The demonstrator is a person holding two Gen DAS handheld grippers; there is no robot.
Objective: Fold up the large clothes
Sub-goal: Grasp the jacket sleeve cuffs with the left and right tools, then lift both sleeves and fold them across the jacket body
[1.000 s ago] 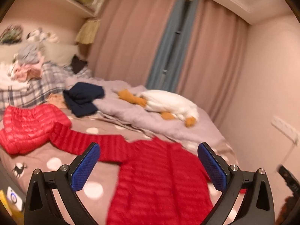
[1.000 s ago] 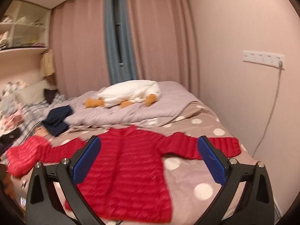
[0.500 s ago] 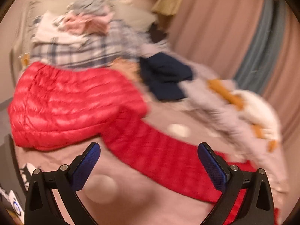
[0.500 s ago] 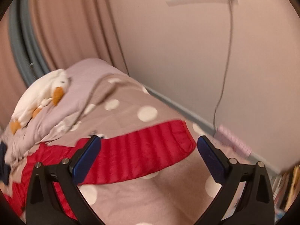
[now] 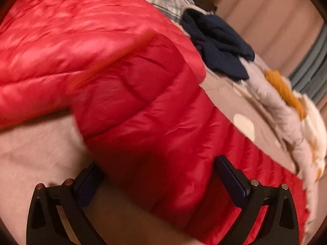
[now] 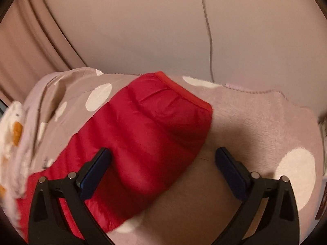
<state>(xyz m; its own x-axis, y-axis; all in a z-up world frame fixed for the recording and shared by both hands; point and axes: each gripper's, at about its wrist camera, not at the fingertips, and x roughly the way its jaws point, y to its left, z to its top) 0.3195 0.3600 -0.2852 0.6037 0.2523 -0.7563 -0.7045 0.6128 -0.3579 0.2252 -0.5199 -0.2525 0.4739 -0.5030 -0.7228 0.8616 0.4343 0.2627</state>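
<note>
Your left tool [image 5: 159,181] is down low over the bed [image 5: 34,143], jaws wide apart, with one sleeve [image 5: 147,122] of the red jacket [image 5: 61,40] running up between them from the lower middle of the frame. Nothing is pinched: the padded fingers [image 5: 231,177] stand either side of the sleeve with cloth between but no squeeze on it. The left finger is partly hidden behind the fabric, and the picture is smeared, so whether that pad touches the sleeve is hard to say. The sleeve leads up into a puffy red mass that fills the upper left of the frame; whether that is the jacket's body or a second red garment is not clear. A navy garment [image 5: 220,47] lies beyond it at upper right, and a plush toy [image 5: 302,112] sits along the right edge.

Your right tool [image 6: 163,171] is just as wide open and holds nothing. The other sleeve [image 6: 155,126] lies flat on the polka-dot blanket [image 6: 265,122], slanting from lower left to its cuff [image 6: 184,94] above centre. Only the left finger overlaps the sleeve; the right finger hangs over bare blanket, so this tool is off to one side of its target. A cable [image 6: 208,30] runs down the wall behind.

Both tools straddling a sleeve suggests you are lining up to take the two sleeves together and fold them inward. The jacket is spread out with no fold visible, so the task looks barely started. Shift the right tool over so the sleeve sits between both pads before closing, because the slick quilted shell will likely slip from a shallow bite.
</note>
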